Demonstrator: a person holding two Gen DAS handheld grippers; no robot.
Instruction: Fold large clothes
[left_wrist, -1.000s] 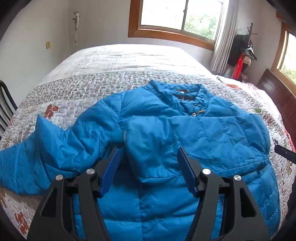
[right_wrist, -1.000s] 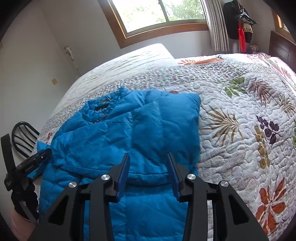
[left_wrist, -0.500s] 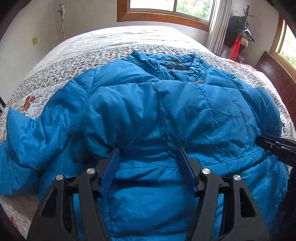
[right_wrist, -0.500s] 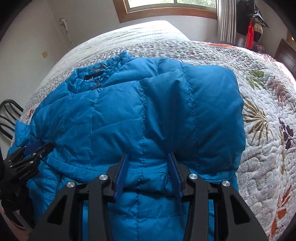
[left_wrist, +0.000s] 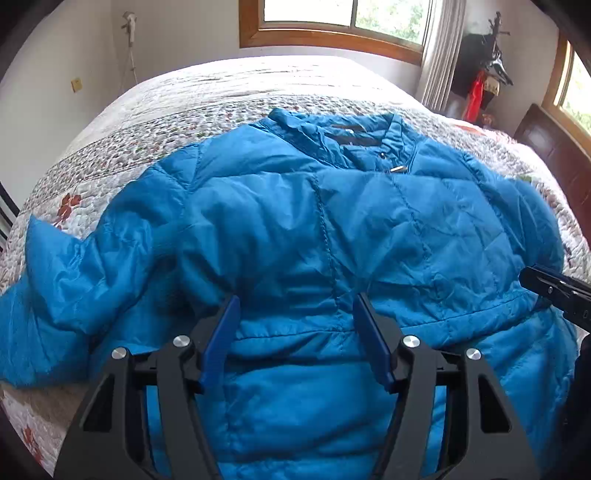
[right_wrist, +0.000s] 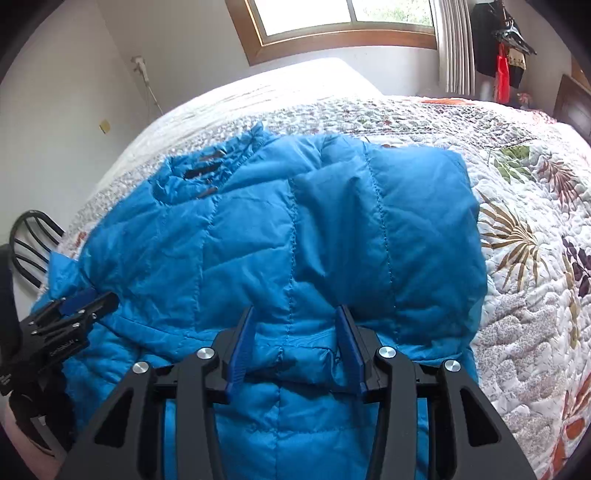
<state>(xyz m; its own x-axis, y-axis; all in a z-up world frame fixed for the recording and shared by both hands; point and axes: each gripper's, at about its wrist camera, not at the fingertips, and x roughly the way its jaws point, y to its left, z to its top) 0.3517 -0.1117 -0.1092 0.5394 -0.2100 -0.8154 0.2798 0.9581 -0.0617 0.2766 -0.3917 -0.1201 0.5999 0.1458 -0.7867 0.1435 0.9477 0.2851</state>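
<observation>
A blue puffer jacket lies on the bed, collar at the far end, one sleeve folded across its body and the other sleeve spread out to the left. My left gripper is open and low over the jacket. Its fingertips straddle the lower edge of the folded layer, and puffy fabric lies between the blue pads. My right gripper is also open, set the same way at the jacket's right side. Each gripper shows in the other's view: the right gripper and the left gripper.
A floral quilted bedspread covers the bed and extends beyond the jacket to the right and far side. A black chair back stands at the left edge. A dark wooden headboard and hanging clothes are at the right by the window.
Both grippers came down and forward onto the jacket, from hanging above it to having their tips at the folded layer's edge. Their openings look unchanged.
</observation>
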